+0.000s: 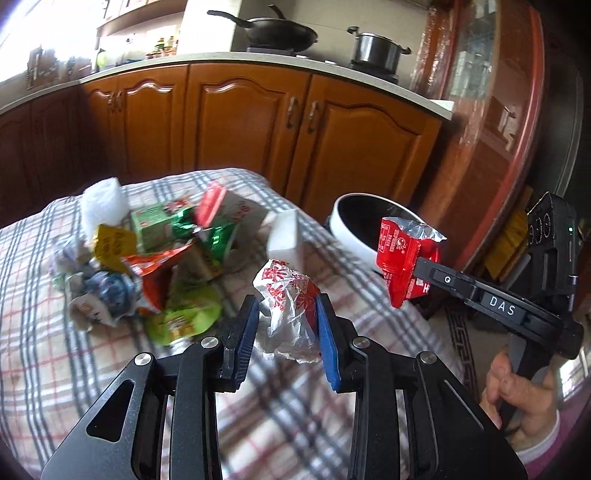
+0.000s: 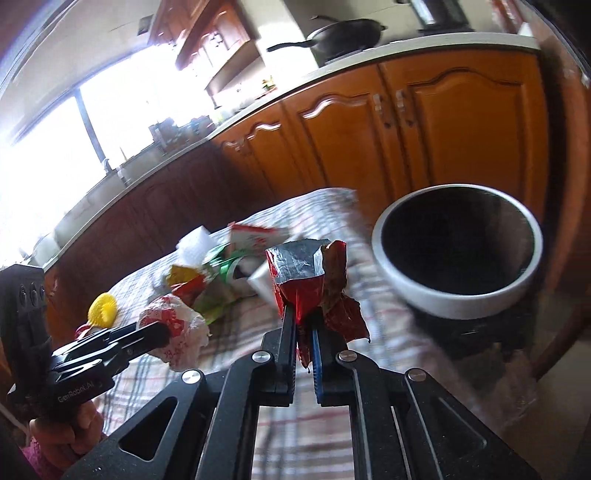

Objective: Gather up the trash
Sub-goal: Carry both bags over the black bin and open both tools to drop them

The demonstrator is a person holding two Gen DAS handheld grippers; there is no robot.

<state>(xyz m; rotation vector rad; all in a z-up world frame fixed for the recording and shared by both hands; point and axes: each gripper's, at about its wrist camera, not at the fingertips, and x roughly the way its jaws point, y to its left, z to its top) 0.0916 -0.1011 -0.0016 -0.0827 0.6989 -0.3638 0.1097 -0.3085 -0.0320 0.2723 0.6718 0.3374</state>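
My left gripper (image 1: 286, 308) is shut on a crumpled white-and-red wrapper (image 1: 290, 306), held above the checked tablecloth (image 1: 92, 369); it also shows in the right wrist view (image 2: 173, 325). My right gripper (image 2: 303, 321) is shut on a red foil packet (image 2: 306, 284), held in the air next to the white-rimmed bin (image 2: 458, 254). In the left wrist view the packet (image 1: 404, 258) hangs just in front of the bin (image 1: 354, 229). A pile of mixed wrappers (image 1: 159, 254) lies on the cloth at left.
A white foam block (image 1: 286, 236) stands near the table's right edge. Wooden kitchen cabinets (image 1: 240, 122) run behind, with a wok (image 1: 280, 31) and a pot (image 1: 376, 48) on the counter. A yellow round object (image 2: 103, 310) sits by the left gripper.
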